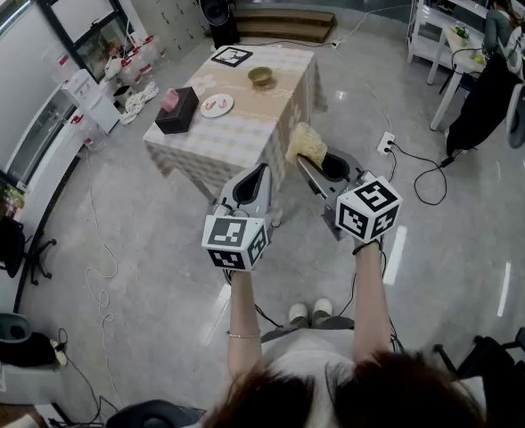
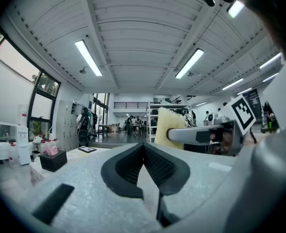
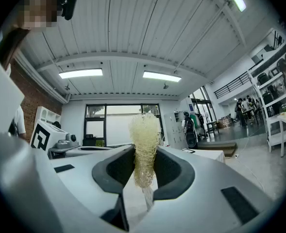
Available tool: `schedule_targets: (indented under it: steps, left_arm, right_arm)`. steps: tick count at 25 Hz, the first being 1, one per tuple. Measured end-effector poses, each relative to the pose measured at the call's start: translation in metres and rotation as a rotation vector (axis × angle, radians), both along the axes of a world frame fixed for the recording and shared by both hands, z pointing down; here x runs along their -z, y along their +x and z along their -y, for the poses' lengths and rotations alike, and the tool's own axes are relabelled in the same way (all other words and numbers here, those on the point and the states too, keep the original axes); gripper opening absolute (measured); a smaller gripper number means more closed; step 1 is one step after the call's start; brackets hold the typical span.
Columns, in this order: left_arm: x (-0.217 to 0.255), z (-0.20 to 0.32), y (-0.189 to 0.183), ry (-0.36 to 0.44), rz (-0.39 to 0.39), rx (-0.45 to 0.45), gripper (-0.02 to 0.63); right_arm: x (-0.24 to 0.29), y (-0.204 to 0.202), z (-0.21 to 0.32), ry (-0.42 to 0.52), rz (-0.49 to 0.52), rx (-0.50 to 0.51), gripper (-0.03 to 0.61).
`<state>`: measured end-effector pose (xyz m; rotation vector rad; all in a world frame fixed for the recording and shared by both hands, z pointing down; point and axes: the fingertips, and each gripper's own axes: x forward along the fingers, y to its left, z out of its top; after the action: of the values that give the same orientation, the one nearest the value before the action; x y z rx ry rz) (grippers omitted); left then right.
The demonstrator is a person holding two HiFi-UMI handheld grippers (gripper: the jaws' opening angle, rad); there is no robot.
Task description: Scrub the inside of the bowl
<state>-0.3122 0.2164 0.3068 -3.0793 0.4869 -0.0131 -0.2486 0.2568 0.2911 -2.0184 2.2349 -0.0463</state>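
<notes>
Bowl [image 1: 261, 77], being shown on the far part of the table [image 1: 244, 127], well ahead of both sets of fingertips and being touched by neither. A pale fibrous scrubber [image 3: 144, 144] is being pinched between the fingers of the right gripper [image 3: 143, 165], with much of its body standing out beyond the fingertips. The fingers of the left gripper [image 2: 143, 149] are being held pressed together on nothing, just to the left of the right gripper's fingers. Risks, as judged: the soft scrubber, being gripped at one end, could be bent aside or dragged from between the fingers when being pushed against the bowl's wall. The bowl, being steadied by no fingers, could be slid or tipped across the cloth, towards the plate [image 1: 217, 105] lying left of the fingertips' line.
</notes>
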Motion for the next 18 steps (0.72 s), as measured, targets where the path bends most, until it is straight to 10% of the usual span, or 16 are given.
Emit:
schedule_targets:
  steps: [18]
  left_arm:
    - [0.010, -0.022, 0.042, 0.068, -0.025, -0.018, 0.011]
  right_arm:
    - [-0.004, 0.034, -0.015, -0.007, 0.023, 0.010, 0.097]
